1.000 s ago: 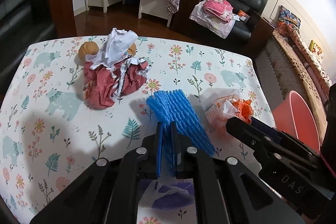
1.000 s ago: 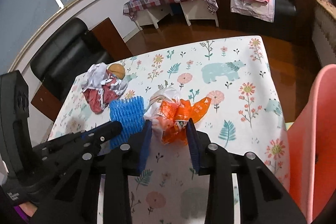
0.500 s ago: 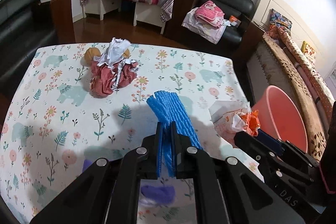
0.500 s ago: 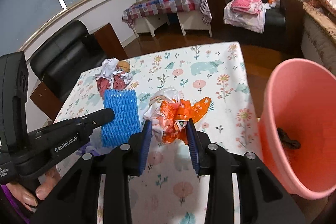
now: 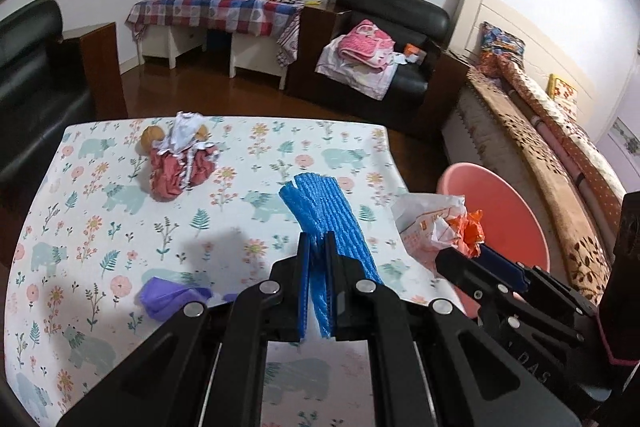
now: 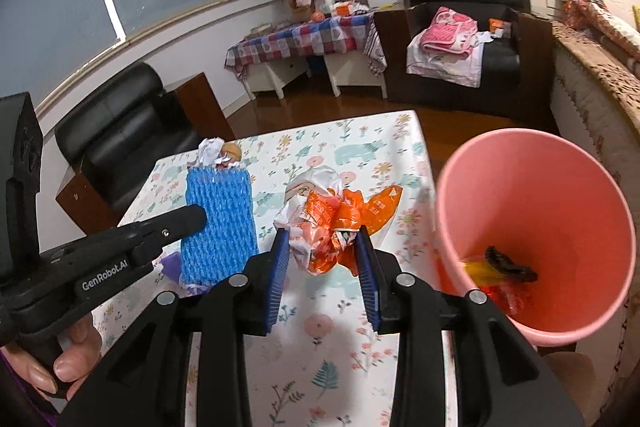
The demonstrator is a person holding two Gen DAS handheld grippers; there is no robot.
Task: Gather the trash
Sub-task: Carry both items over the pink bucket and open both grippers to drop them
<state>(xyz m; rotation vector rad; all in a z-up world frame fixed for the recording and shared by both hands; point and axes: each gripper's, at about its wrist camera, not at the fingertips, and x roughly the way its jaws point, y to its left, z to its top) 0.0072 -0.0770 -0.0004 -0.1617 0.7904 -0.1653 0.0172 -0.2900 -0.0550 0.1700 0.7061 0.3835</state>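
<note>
Both tongs are loaded: the left tongs (image 5: 316,279) are clamped tight on a blue foam net (image 5: 326,211), and the right tongs (image 6: 324,267) are pressed on a crumpled orange wrapper (image 6: 334,227). Each piece is held clear of the bench (image 5: 100,227), over its right edge. The carrying step is judged to be in hand; next, each load must be brought over the pink bin (image 6: 532,187) beside that edge and released. Both grippers are pitched downward, side by side. A red wad (image 5: 180,171) and a purple scrap (image 5: 168,297) are left on the bench.
</note>
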